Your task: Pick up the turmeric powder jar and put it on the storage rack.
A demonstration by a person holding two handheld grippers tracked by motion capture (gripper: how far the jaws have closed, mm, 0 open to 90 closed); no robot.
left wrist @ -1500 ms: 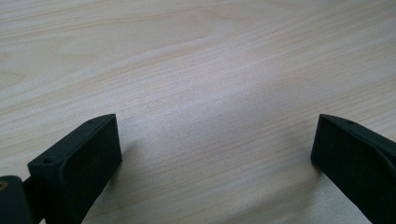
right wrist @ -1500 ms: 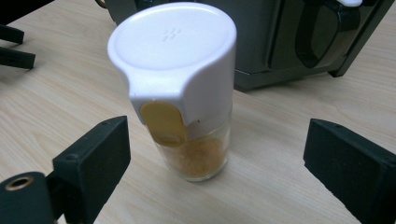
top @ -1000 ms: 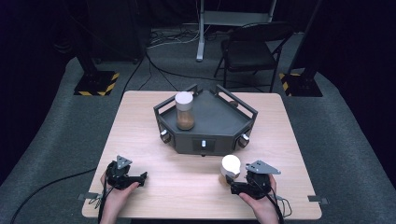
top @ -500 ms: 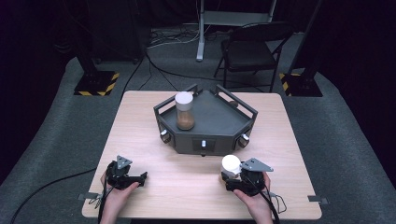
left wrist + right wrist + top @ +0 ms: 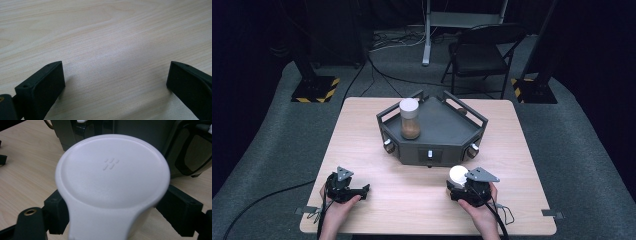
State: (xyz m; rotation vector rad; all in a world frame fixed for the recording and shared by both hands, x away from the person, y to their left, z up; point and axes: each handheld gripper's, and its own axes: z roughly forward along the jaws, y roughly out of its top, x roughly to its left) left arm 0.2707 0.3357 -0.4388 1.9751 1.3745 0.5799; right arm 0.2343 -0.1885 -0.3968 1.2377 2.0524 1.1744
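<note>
Two grippers sit low on the near half of the wooden table (image 5: 362, 135), one per hand. Going L to R: the left gripper (image 5: 362, 190) rests by the near-left edge, held by the person's left hand (image 5: 334, 205), cable trailing off the front edge. Its jaws are spread wide w/ nothing between them; in the left gripper view there's just bare wood grain between the two black jaws.

Mid-table, farther back, stands a dark grey angular tray (image 5: 447, 145) w/ raised rails & knobs at its front corners. On its left part stands an upright jar (image 5: 409, 119), white lid on top, brown contents in the lower part.

R side: the right gripper (image 5: 455, 186) is near the front-right of the table, just in front of the tray's front edge but apart from it, held by the right hand (image 5: 479, 210). Jaws are clamped on a white-lidded container (image 5: 458, 173); in the right gripper view the white lid (image 5: 112, 170) is close up, round, small embossed dashes on top, a black jaw pressed to each side of the body below it. Container is upright or nearly so; can't tell if its base touches the table.

Behind the table: a folding chair (image 5: 479, 50) & floor cables.
</note>
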